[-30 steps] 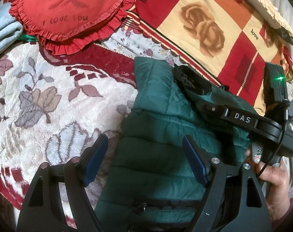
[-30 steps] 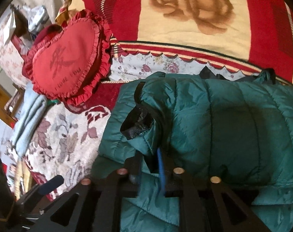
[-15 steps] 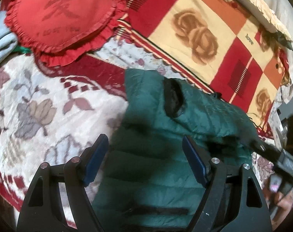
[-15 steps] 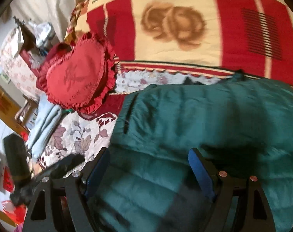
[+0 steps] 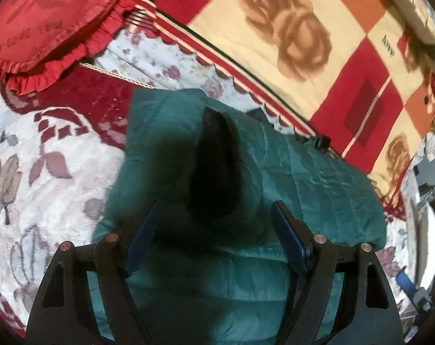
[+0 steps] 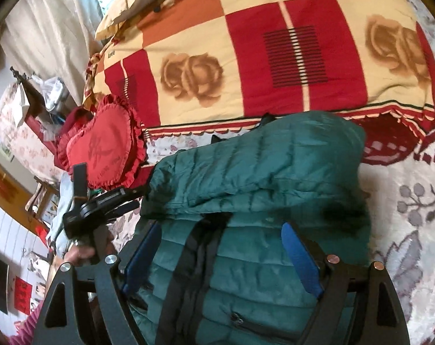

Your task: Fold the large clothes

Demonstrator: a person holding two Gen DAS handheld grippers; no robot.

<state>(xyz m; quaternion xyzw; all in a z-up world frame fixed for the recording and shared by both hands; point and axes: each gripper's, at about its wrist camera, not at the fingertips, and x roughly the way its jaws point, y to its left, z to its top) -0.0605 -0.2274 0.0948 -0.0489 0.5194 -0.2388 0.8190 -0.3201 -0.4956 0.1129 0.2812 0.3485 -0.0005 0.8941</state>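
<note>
A dark green quilted puffer jacket [image 5: 303, 187] lies on the bed, its sleeves folded across the body [image 6: 260, 166]. A black cuff opening [image 5: 214, 166] faces the left wrist view. My left gripper [image 5: 214, 235] is open and empty, low over the jacket's near part. My right gripper [image 6: 221, 256] is open and empty above the jacket's zippered front and pocket [image 6: 246, 319]. The left gripper [image 6: 122, 201] also shows in the right wrist view, held in a hand at the jacket's left edge.
A red heart-shaped ruffled cushion [image 5: 53, 14] lies to the far left, also seen in the right wrist view [image 6: 102, 149]. A red, cream and orange rose blanket [image 6: 275, 57] lies behind the jacket. The floral bedspread [image 5: 44, 172] surrounds it. Cluttered furniture [image 6: 30, 100] stands at the left.
My right gripper let go of the sleeve cuff, opened and pulled back over the jacket's front. My left gripper stayed open and moved closer over the folded jacket.
</note>
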